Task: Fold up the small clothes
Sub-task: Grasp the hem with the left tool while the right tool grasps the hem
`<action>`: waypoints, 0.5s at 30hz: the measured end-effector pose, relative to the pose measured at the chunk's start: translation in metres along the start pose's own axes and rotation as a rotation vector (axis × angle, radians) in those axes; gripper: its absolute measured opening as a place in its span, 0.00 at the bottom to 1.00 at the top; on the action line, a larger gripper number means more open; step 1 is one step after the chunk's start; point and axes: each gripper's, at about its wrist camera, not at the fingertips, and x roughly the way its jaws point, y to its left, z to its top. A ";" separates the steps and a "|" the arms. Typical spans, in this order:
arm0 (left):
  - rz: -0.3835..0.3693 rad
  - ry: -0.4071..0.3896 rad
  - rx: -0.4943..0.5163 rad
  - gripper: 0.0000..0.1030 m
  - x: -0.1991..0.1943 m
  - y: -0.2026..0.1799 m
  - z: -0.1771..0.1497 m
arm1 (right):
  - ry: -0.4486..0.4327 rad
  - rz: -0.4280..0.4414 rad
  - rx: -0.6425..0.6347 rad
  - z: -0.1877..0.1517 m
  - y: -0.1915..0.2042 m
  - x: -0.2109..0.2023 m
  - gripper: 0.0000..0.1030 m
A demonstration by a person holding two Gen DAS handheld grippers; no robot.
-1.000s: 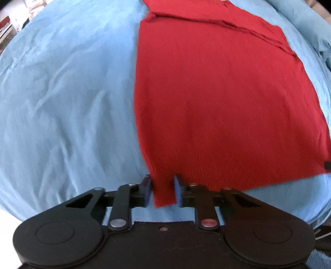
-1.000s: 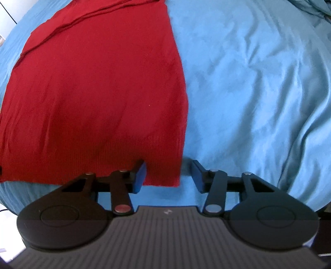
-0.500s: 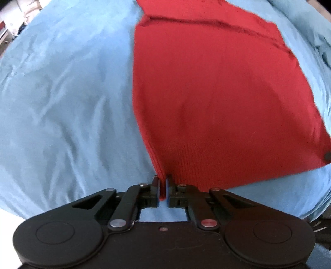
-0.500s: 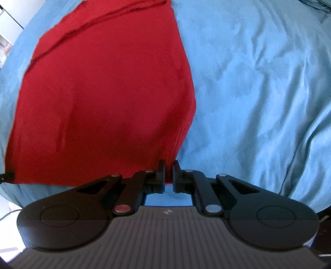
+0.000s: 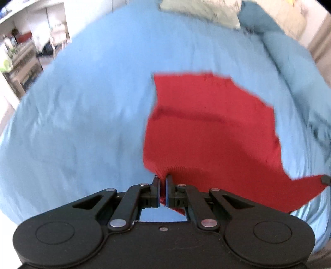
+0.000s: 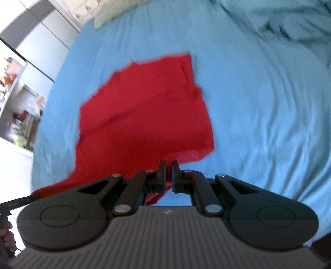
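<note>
The red knit garment (image 5: 206, 132) is gripped at its near hem — one corner is clamped in the left gripper (image 5: 162, 182), the other in the right gripper (image 6: 169, 167). Its hem is held lifted, the rest trailing ahead over the blue bedsheet (image 5: 82, 113). The fold is judged only begun — the hem is not yet laid over.

- The red garment (image 5: 211, 132) is smeared by motion blur in both views, its far edges soft; its knit shows only near the hem.
- Its pinched corners vanish between the left gripper (image 5: 162, 182) and right gripper (image 6: 169, 168) pads.
- The pale pillow (image 5: 202, 10) is cut off at the top edge.
- Shelves (image 5: 18, 60) at upper left are too blurred to make out.
- A hand (image 6: 6, 238) is cropped at lower left.
</note>
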 end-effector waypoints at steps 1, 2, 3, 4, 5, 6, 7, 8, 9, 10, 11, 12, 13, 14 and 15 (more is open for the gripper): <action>0.000 -0.023 -0.006 0.04 0.000 0.001 0.015 | -0.019 0.015 0.007 0.016 0.004 -0.001 0.19; -0.004 -0.048 -0.013 0.04 0.003 0.001 0.032 | -0.032 0.024 0.019 0.030 0.006 0.000 0.19; -0.009 -0.068 -0.015 0.04 0.007 0.000 0.046 | -0.051 0.041 0.032 0.047 0.008 0.002 0.19; -0.012 -0.088 -0.011 0.04 0.013 -0.001 0.063 | -0.068 0.059 0.037 0.061 0.007 0.006 0.19; -0.015 -0.108 -0.003 0.04 0.020 -0.004 0.079 | -0.092 0.076 0.038 0.080 0.010 0.011 0.19; -0.017 -0.130 0.011 0.04 0.030 -0.009 0.096 | -0.104 0.086 0.035 0.097 0.009 0.018 0.19; -0.018 -0.154 0.026 0.04 0.041 -0.014 0.114 | -0.116 0.098 0.029 0.114 0.011 0.027 0.19; -0.014 -0.173 0.040 0.04 0.052 -0.018 0.130 | -0.127 0.109 0.018 0.133 0.014 0.038 0.19; -0.011 -0.183 0.050 0.04 0.067 -0.023 0.148 | -0.137 0.114 0.004 0.150 0.016 0.052 0.19; -0.011 -0.186 0.047 0.04 0.081 -0.026 0.163 | -0.149 0.113 -0.007 0.164 0.018 0.063 0.19; -0.011 -0.192 0.038 0.04 0.097 -0.031 0.179 | -0.167 0.113 -0.023 0.180 0.019 0.078 0.19; -0.003 -0.198 0.037 0.04 0.115 -0.036 0.194 | -0.184 0.114 -0.035 0.192 0.019 0.094 0.19; 0.015 -0.202 0.035 0.04 0.135 -0.040 0.206 | -0.196 0.107 -0.041 0.204 0.017 0.112 0.19; 0.027 -0.206 0.025 0.04 0.155 -0.042 0.216 | -0.203 0.096 -0.036 0.218 0.014 0.133 0.19; 0.036 -0.208 0.011 0.04 0.174 -0.045 0.222 | -0.204 0.094 -0.027 0.227 0.011 0.153 0.19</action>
